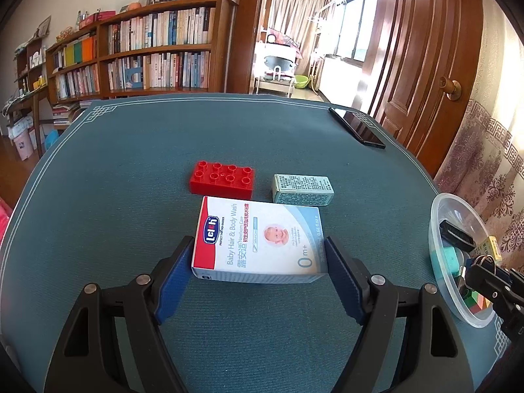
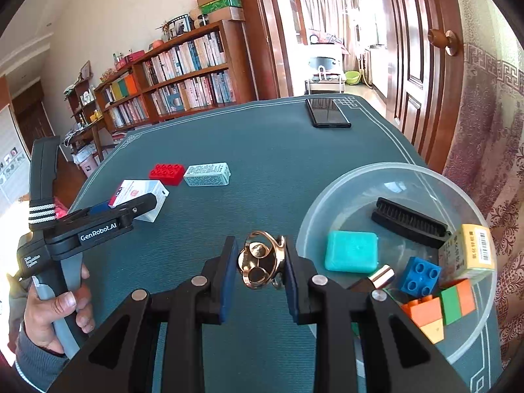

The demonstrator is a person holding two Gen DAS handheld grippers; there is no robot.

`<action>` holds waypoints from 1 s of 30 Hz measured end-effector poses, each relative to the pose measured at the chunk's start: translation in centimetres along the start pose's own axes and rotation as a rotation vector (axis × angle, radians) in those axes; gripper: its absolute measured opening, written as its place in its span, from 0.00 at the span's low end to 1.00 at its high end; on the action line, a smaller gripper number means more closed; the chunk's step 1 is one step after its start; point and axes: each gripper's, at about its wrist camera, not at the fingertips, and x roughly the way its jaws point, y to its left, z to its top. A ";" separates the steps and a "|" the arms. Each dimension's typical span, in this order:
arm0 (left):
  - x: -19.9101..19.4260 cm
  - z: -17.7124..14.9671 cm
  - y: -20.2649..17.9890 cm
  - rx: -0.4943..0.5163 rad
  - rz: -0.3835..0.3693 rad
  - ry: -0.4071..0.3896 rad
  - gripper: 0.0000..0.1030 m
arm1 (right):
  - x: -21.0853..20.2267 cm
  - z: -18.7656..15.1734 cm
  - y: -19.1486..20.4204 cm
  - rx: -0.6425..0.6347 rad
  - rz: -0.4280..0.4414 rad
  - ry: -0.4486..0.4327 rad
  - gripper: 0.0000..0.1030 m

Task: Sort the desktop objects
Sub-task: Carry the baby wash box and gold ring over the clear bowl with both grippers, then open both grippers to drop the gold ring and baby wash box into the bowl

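Two blue pads of the right hand-held gripper (image 2: 258, 262) clamp a shiny gold ring-shaped trinket (image 2: 260, 263) just beside the clear bowl (image 2: 344, 183), while the left hand-held gripper (image 1: 258, 258) clasps the white baby-wash box (image 1: 258, 239) on the surface (image 1: 114, 180).

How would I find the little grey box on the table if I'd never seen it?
Look at the teal table mat. Near its middle, a red building block lies beside the small grey-green box, just beyond a bigger white baby wash carton. It alone is covered in tiny print.
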 end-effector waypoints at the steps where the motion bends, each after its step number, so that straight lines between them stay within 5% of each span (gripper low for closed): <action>1: -0.2 0.0 -0.4 0.008 -0.005 -0.003 0.78 | -0.2 0.0 -0.6 0.005 -0.013 -0.003 0.29; 11: -1.5 -0.5 -4.8 0.089 -0.074 -0.007 0.78 | -1.0 -0.1 -6.2 0.069 -0.104 -0.015 0.29; 30: -2.1 0.7 -14.1 0.201 -0.227 -0.010 0.78 | -3.4 0.5 -10.3 0.110 -0.166 -0.110 0.29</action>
